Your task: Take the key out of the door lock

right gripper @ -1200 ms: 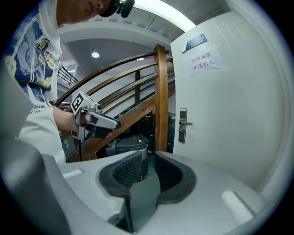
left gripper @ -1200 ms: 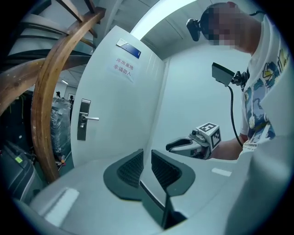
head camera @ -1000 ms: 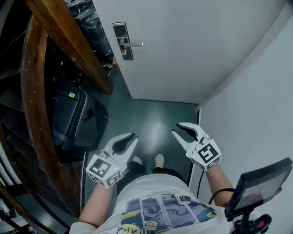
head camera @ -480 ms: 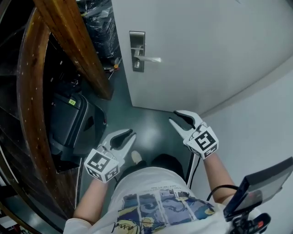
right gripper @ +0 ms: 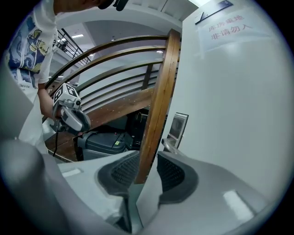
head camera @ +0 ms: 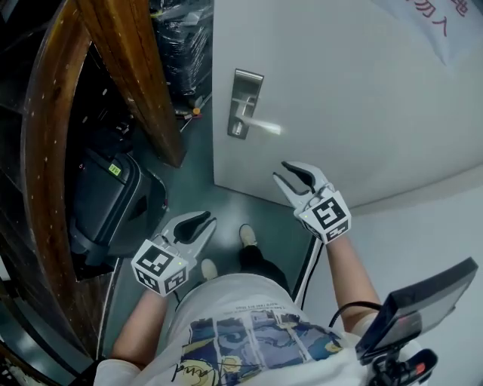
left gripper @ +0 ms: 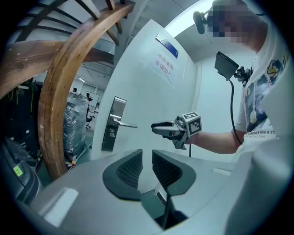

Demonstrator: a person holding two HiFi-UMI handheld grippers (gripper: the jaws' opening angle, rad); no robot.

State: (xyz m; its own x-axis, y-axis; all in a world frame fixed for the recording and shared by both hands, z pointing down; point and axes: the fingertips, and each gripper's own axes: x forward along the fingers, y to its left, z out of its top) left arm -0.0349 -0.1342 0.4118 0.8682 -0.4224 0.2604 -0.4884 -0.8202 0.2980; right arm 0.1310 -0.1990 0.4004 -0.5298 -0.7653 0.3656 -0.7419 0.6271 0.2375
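Observation:
A silver lock plate with a lever handle sits on the white door. The keyhole area lies under the lever, and the key is too small to make out. My right gripper hangs just below and right of the handle, short of the door; its jaws are opening with nothing between them. My left gripper stays lower, over the floor, jaws also opening and empty. The left gripper view shows the plate and the right gripper ahead of it.
A curved wooden stair banister runs along the left. A black case stands beneath it and wrapped goods behind it. A paper sign hangs on the door. White wall closes the right side; a small screen sits by my right elbow.
The door and lock plate have come nearer and lower in the head view. The right gripper has risen toward the handle. Both pairs of jaws have spread slightly.

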